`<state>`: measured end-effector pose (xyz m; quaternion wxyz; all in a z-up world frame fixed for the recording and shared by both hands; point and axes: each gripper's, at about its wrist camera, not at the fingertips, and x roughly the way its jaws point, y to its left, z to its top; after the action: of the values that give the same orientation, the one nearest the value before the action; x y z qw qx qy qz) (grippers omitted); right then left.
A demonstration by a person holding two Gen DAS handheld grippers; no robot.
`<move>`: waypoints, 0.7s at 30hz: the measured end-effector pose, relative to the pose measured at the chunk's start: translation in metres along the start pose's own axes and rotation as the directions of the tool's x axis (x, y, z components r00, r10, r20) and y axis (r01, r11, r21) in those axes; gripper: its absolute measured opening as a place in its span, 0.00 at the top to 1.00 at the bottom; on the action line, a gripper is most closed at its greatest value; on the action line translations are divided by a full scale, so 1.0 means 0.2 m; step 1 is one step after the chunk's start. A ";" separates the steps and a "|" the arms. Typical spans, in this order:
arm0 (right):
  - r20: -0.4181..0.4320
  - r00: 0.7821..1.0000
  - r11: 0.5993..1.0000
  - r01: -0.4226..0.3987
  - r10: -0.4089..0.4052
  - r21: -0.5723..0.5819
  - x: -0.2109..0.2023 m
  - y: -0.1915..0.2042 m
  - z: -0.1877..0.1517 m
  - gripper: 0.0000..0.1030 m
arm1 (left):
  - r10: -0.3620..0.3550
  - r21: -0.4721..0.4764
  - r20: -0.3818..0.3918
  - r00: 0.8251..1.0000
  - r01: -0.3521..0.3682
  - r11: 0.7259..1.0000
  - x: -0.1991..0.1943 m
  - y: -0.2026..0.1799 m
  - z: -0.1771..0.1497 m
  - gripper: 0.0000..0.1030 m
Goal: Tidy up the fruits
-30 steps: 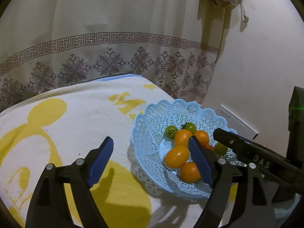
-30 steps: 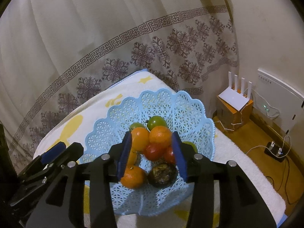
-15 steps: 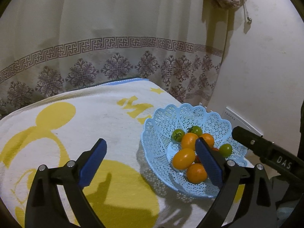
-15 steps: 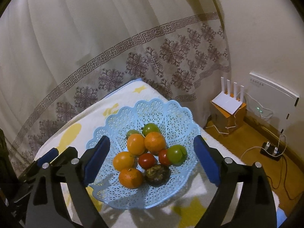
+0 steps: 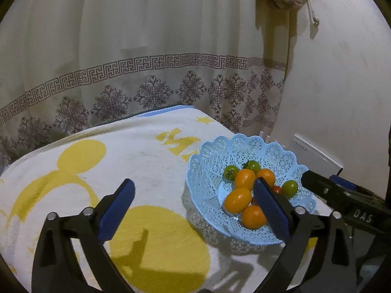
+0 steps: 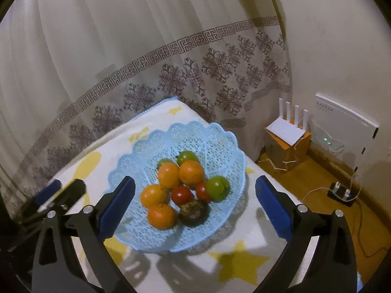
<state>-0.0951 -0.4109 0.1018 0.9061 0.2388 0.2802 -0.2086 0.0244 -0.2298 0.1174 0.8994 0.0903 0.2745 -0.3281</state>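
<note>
- Right wrist view: the blue basket [image 6: 220, 141] holds oranges [image 6: 168, 174], tomatoes [image 6: 181, 194] and a dark fruit [image 6: 193, 213].
- Right tongs [image 6: 195, 204] have just been opening, empty, above the basket.
- Left tongs [image 5: 194, 206] have also just spread, empty, basket to their right.

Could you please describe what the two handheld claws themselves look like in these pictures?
Both match: the left claw and right claw each have two black angular fingers with silver bolt heads at the joints and blue, finely textured pads. White letters "DAS" mark the right claw's side. No hands, sleeves or cables show.
</note>
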 end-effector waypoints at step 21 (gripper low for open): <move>-0.013 0.999 0.997 0.033 -0.034 -0.073 -0.12 0.06 -0.10 0.03 | 0.063 0.020 -0.002 0.998 -0.063 0.998 -0.16 0.02 -0.10 0.05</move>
<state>-0.1157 -0.3851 0.1060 0.9086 0.2022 0.2981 -0.2116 -0.0020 -0.2029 0.1185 0.9080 0.1084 0.2694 -0.3020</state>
